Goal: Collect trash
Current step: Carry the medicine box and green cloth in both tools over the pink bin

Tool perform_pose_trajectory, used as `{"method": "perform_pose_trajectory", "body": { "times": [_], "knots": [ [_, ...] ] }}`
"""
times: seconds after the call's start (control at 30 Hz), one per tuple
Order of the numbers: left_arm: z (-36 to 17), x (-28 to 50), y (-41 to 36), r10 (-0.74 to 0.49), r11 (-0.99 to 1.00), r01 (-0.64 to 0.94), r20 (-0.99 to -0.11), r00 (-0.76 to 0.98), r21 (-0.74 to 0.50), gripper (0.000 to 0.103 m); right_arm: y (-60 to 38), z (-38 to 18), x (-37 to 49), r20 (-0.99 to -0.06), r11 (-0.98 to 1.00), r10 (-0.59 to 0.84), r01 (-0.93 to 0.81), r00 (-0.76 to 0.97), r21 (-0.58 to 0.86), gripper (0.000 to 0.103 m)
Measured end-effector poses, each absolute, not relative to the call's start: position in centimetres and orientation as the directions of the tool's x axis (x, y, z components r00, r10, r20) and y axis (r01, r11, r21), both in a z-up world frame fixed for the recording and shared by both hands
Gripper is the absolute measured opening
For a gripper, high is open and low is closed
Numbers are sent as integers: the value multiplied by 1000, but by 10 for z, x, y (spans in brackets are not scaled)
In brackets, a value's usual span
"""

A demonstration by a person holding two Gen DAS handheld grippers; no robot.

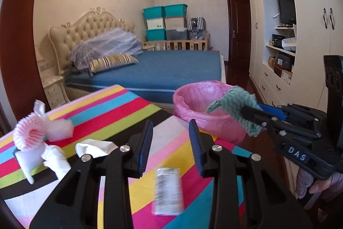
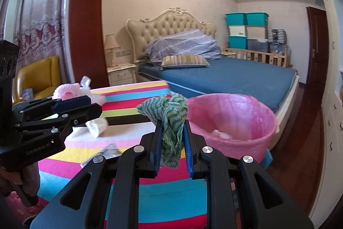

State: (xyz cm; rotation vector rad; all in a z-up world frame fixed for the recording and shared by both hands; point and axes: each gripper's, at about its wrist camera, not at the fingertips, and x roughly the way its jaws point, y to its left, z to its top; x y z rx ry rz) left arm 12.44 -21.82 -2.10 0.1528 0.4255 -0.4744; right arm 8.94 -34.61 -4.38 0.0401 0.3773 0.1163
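The right gripper [image 2: 171,132] pinches a crumpled green mesh cloth [image 2: 171,115], just beside the near rim of the round pink-lined bin [image 2: 257,134]. Left of that bin, the left gripper [image 1: 171,138] hangs part-open, holding nothing, over the striped tablecloth's [image 1: 120,108] far edge.
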Motion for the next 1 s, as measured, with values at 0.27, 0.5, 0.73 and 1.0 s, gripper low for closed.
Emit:
{"method": "perform_pose_trajectory", "body": {
  "times": [0.27,0.5,0.73,1.0],
  "knots": [
    [-41,115,-186,-404,883,470,-509,760,2,63,-360,-54,88,-373,992,117,-88,920,93,20],
    [-78,122,-174,-398,863,506,-611,685,5,64,-345,-54,89,-379,990,135,-112,916,82,20],
    [-97,138,-197,-370,846,531,-665,649,47,45,-339,-54,90,-382,990,140,-124,913,66,20],
    [-91,136,-209,-371,834,544,-635,678,94,32,-349,-56,90,-383,992,125,-105,915,72,20]
  ]
}}
